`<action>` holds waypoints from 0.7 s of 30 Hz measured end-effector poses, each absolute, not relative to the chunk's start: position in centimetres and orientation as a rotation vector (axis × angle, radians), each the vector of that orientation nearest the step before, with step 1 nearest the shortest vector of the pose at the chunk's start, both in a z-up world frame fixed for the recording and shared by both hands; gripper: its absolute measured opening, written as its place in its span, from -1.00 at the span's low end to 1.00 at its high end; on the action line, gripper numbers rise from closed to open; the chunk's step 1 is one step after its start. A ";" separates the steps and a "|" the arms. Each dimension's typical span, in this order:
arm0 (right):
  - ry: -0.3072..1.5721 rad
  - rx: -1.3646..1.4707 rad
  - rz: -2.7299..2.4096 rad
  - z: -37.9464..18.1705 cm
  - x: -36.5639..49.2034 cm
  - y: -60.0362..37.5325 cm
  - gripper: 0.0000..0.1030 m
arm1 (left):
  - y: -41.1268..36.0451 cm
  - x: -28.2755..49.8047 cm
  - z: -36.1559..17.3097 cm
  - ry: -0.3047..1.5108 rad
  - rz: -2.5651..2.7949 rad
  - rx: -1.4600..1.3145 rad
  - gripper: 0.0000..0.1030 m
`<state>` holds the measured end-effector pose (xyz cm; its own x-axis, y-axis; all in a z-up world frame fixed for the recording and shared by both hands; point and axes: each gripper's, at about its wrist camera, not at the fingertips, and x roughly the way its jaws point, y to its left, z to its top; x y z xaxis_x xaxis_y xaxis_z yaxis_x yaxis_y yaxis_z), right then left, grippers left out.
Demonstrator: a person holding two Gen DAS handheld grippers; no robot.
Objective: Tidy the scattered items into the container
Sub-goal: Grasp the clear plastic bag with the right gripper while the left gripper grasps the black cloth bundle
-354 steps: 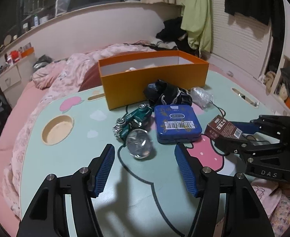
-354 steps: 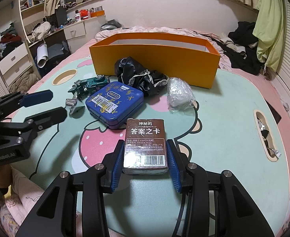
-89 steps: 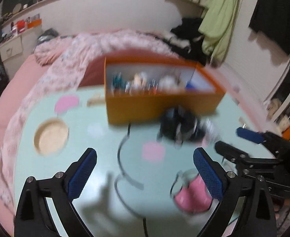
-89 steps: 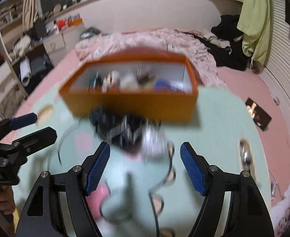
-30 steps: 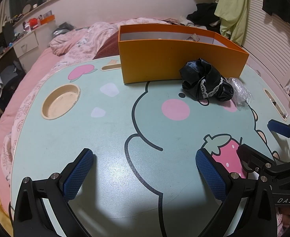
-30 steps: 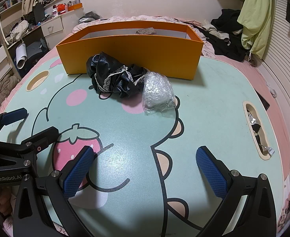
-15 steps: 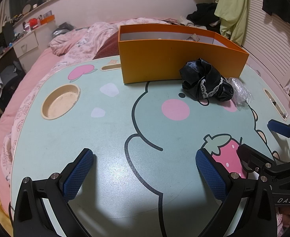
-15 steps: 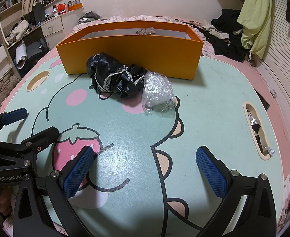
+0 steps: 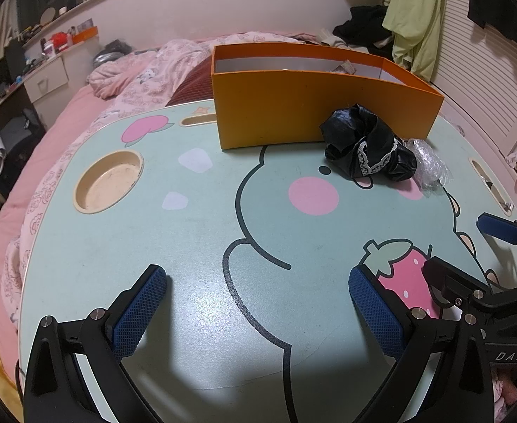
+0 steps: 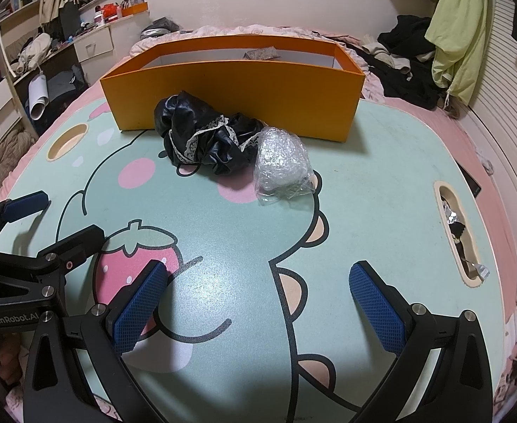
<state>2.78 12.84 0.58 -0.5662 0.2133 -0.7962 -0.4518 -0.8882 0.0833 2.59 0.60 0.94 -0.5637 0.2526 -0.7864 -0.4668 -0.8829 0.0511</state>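
An orange box (image 9: pixel 315 112) (image 10: pixel 237 95) stands at the far side of the cartoon-print table (image 9: pixel 202 232); only the top of an item shows inside it. In front of it lie a black lace-trimmed cloth bundle (image 9: pixel 367 146) (image 10: pixel 205 137) and a clear crumpled plastic bag (image 9: pixel 429 165) (image 10: pixel 281 162), touching each other. My left gripper (image 9: pixel 256 308) is open and empty near the table's front edge. My right gripper (image 10: pixel 256 299) is open and empty, also near the front. Each gripper shows in the other's view, the right (image 9: pixel 469 257) and the left (image 10: pixel 36 225).
A round cup recess (image 9: pixel 108 181) sits at the table's left. A slot with small bits (image 10: pixel 457 229) is at the right edge. A pink bed (image 9: pixel 135 70) lies beyond the table. Clothes hang at the back right (image 10: pixel 459 31).
Nothing has moved in the last second. Since 11.8 s ago the blue tin, card box, toy car and glass ball have gone from the table, and my right gripper no longer holds the card box.
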 end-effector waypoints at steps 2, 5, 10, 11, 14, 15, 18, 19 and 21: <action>0.392 -1.197 2.458 0.7 2.7 12.9 0.99 | 0.6 2.6 1.0 0.356 2.438 -1.168 1.00; 0.432 -1.183 2.470 0.8 2.9 14.0 0.99 | 0.6 2.6 1.0 0.354 2.436 -1.168 1.00; 0.561 -1.082 2.440 2.1 3.2 17.9 0.81 | 0.6 2.6 1.0 0.356 2.436 -1.167 1.00; 0.557 -1.080 2.433 2.4 2.8 18.5 0.76 | 0.6 2.6 1.0 0.356 2.436 -1.167 1.00; 0.580 -1.122 2.468 2.6 1.1 19.0 0.59 | 0.6 2.6 1.0 0.356 2.436 -1.167 1.00; 0.574 -1.139 2.481 2.6 0.4 19.0 0.54 | 0.6 2.6 1.0 0.356 2.436 -1.167 1.00; 0.494 -1.174 2.506 2.6 -1.4 18.5 0.34 | 0.6 2.6 1.0 0.356 2.436 -1.167 1.00; 0.480 -1.184 2.503 2.4 -1.8 18.3 0.01 | 0.6 2.6 1.0 0.357 2.435 -1.166 1.00; 0.495 -1.199 2.511 2.0 -2.0 18.3 -0.35 | 0.7 2.7 0.9 0.357 2.427 -1.163 1.00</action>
<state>-2.03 18.33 2.02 -0.5997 0.1304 -0.7895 -0.4203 -0.8909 0.1721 2.67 0.74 0.94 -0.5599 0.2624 -0.7859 -0.4776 -0.8773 0.0473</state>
